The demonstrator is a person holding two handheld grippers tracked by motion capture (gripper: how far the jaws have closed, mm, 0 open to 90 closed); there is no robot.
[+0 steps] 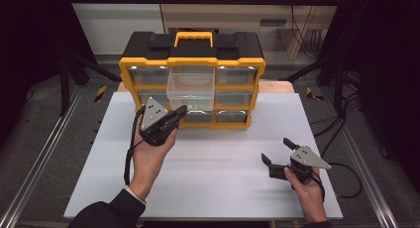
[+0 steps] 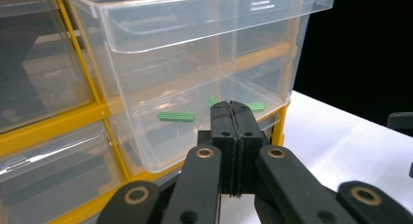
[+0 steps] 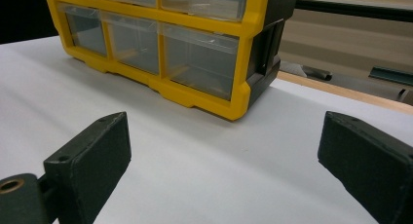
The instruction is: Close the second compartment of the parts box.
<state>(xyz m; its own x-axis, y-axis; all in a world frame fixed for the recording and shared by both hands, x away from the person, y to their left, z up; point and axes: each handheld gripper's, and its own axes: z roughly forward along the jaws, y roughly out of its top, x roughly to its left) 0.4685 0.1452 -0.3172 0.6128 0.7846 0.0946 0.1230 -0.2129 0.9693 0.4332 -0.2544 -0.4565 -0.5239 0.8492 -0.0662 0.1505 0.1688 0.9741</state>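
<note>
The clear drawer point(image 1: 190, 89) sticks out of the middle column of the yellow cabinet point(image 1: 192, 64), pulled well forward of the other drawers, and sits right in front of the left tongs point(image 1: 181, 112). In the left gripper view the drawer's front wall point(image 2: 195, 87) rises just beyond the jaw tips, which stand against its lower part; whether they touch the plastic cannot be told. Green pieces point(image 2: 176, 116) lie on the drawer floor, one to the left of the tips, another point(image 2: 255, 106) just to their right, a third partly hidden behind them. The left tongs point(image 2: 229, 109) are pressed together, pad against pad, with nothing between them. A hand point(image 1: 148, 156) holds them up off the white table point(image 1: 218, 153), pointing toward the cabinet. The closed drawers point(image 2: 39, 63) fill the cabinet to the left of these tongs. The right tongs point(image 1: 278, 151) rest low over the table, well apart from the cabinet and off to the side of the left ones, held by the other hand point(image 1: 307, 193). Their jaws stand wide apart and empty; in the right gripper view the cabinet's lower corner point(image 3: 238, 104) lies ahead between the two black pads point(image 3: 92, 160), with bare table point(image 3: 209, 175) in the gap.
</note>
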